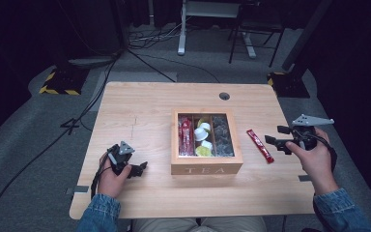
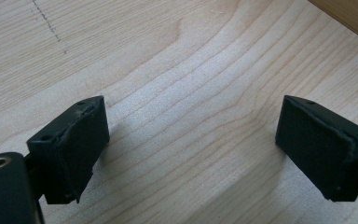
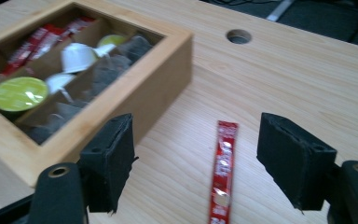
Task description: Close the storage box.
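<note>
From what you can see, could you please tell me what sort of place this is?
Probably a recording lab or studio: dark curtained walls, cables trailing across grey floor, hazard-striped stand bases, and one wooden table.

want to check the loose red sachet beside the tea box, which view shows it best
The right gripper view: the red sachet lies close up on the table, flat between the open right gripper's jaws, untouched, its print readable as glossy foil. The high view shows it small, right of the tea box. The left gripper view shows bare table and a box corner.
</note>
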